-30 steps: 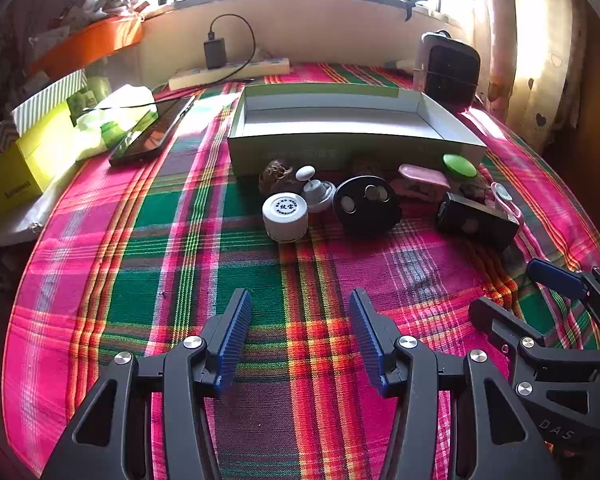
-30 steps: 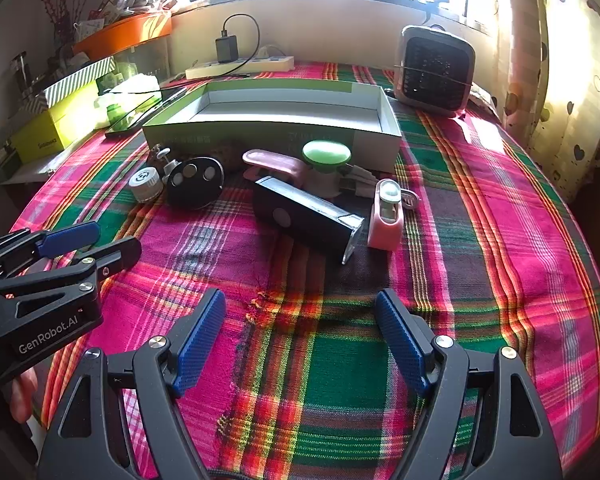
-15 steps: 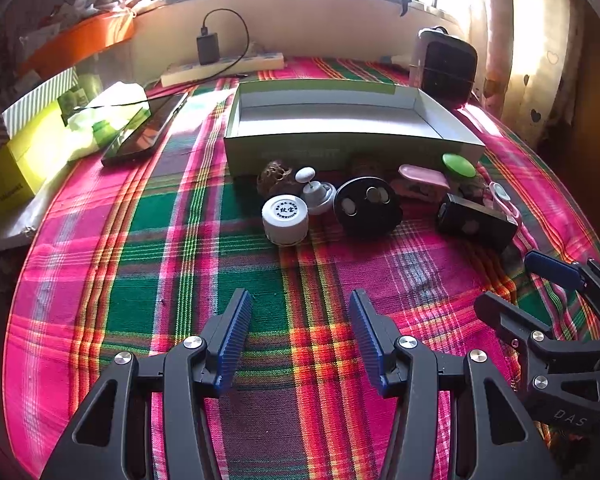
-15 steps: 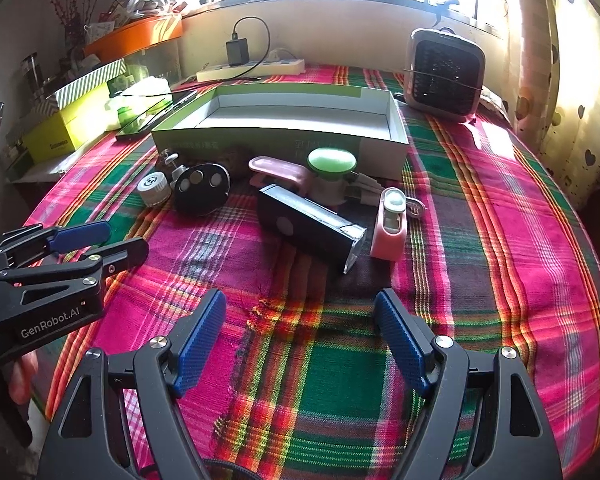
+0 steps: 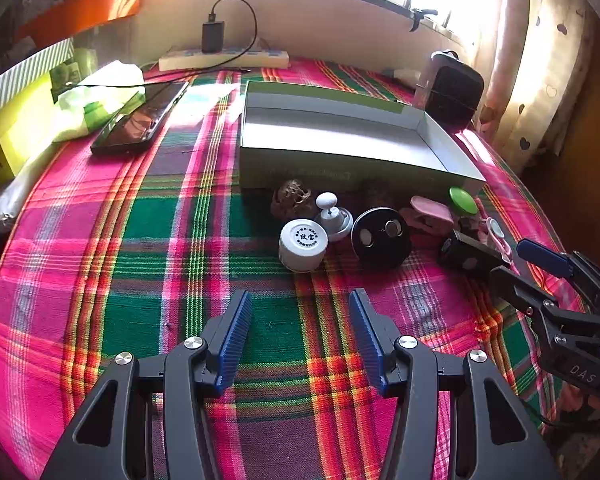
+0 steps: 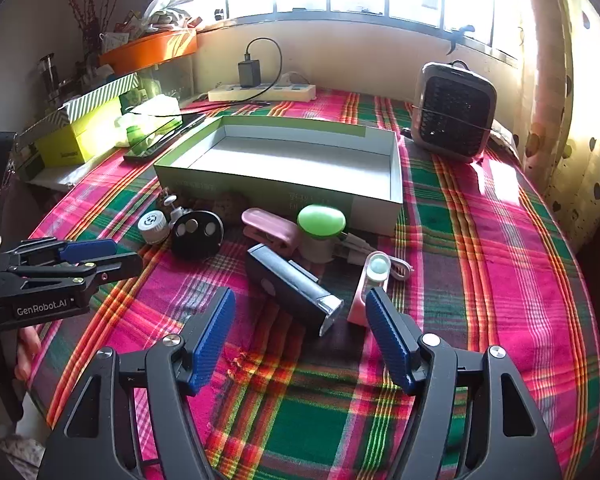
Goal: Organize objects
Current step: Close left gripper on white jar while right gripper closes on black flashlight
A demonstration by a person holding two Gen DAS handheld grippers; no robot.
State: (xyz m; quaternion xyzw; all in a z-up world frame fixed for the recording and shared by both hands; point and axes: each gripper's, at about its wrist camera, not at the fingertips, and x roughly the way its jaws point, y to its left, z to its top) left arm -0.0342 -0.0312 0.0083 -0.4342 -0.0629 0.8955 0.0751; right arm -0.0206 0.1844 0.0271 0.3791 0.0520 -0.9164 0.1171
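Note:
An open green-and-white box (image 5: 340,136) (image 6: 284,160) stands on the plaid cloth. In front of it lie a white jar (image 5: 302,244) (image 6: 153,226), a black round disc (image 5: 380,237) (image 6: 197,233), a pink case (image 6: 270,230), a green-capped item (image 6: 321,222), a black rectangular device (image 6: 292,286) (image 5: 470,254) and a pink small fan (image 6: 370,288). My left gripper (image 5: 300,316) is open and empty, short of the white jar. My right gripper (image 6: 300,316) is open and empty, its fingertips just short of the black device and pink fan.
A phone (image 5: 140,120), a plastic bag (image 5: 96,100) and yellow boxes (image 6: 76,140) lie at the left. A power strip (image 6: 260,92) with a charger sits by the wall. A small heater (image 6: 454,120) stands at the back right. The table edge curves at the right.
Both grippers have moved forward toward the objects; the right one has come close to the black device and pink fan. Jaws stay open.

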